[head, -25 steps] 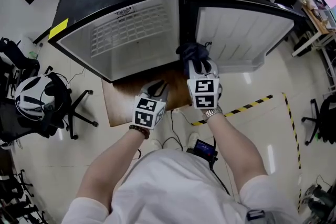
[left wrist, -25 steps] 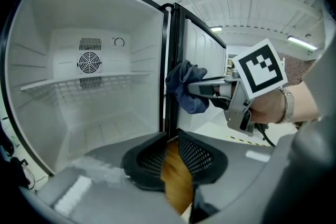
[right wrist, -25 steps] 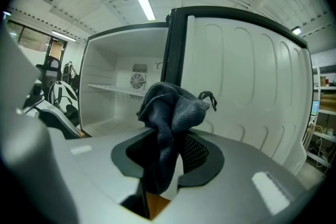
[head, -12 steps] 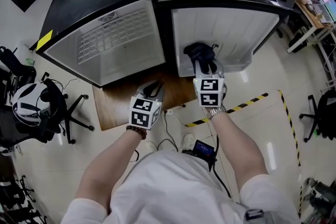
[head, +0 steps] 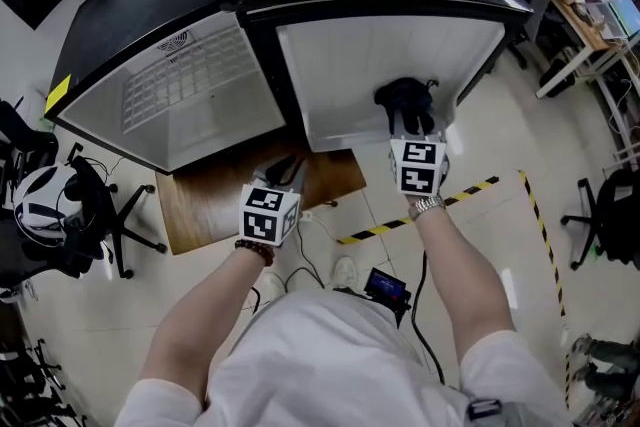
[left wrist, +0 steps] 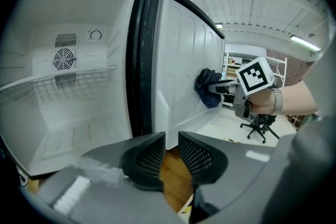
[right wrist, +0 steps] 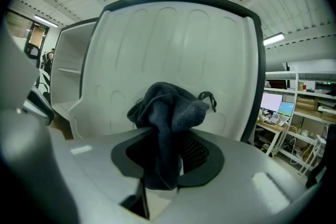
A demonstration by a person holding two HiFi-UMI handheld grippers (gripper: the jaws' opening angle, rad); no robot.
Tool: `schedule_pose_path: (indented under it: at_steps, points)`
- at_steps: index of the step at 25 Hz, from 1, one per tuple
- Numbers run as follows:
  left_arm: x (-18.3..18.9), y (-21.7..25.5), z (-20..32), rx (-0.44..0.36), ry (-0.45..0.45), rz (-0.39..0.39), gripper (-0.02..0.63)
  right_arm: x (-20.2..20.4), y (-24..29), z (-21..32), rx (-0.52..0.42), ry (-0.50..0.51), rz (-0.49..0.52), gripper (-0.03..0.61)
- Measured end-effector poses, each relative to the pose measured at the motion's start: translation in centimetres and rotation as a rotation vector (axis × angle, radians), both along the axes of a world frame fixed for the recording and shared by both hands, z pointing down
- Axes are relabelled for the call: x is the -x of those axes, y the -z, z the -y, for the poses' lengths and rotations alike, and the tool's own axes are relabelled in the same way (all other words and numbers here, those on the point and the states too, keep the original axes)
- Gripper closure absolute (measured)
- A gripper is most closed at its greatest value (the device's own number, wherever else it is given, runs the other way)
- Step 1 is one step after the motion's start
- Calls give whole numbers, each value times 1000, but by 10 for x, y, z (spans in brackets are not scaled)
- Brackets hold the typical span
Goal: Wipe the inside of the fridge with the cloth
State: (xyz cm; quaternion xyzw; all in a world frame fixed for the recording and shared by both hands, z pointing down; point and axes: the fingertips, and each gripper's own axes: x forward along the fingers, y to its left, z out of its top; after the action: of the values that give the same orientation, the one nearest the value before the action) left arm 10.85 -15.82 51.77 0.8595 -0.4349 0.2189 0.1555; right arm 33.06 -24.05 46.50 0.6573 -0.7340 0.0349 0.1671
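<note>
The fridge stands open, with its white compartment [head: 190, 100] on the left and the door's white inner liner [head: 380, 55] on the right. My right gripper [head: 410, 127] is shut on a bunched dark blue cloth [head: 405, 100], and the cloth lies against the lower part of the liner [right wrist: 173, 44]. In the right gripper view the cloth [right wrist: 170, 107] hangs down between the jaws. My left gripper [head: 290, 173] hovers low in front of the fridge's hinge edge. Its jaws [left wrist: 171, 139] stand slightly apart with nothing between them. The left gripper view also shows the cloth [left wrist: 207, 86] on the liner.
A wire shelf [left wrist: 58, 81] and a fan grille sit inside the compartment. The fridge rests on a wooden board [head: 230, 190]. Yellow-black tape [head: 480, 187] crosses the floor. An office chair with a white helmet [head: 35, 200] stands at left, and desks and chairs at upper right.
The right gripper has carried the cloth from near the hinge edge rightward along the door liner. The left gripper has hardly moved.
</note>
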Motion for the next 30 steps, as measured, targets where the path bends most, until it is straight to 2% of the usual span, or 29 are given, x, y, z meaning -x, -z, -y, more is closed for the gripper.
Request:
schedule_pose_path:
  at_steps: [11,16,23,30]
  points:
    - [-41,-12,10,44,34,-71,499,-85,17,-14,-35,-75,-35,465]
    - [-60,-14,13,66,46,-115,475,-109,27,-24,-52,-83,-39,465]
    - [-74,-26,20,186,124,-298,424,-125,35,-29,-72,-96,-48,465]
    - [-76,-33,35,306,234,-538,383,-131,37,-34,-75,-99,-54,465]
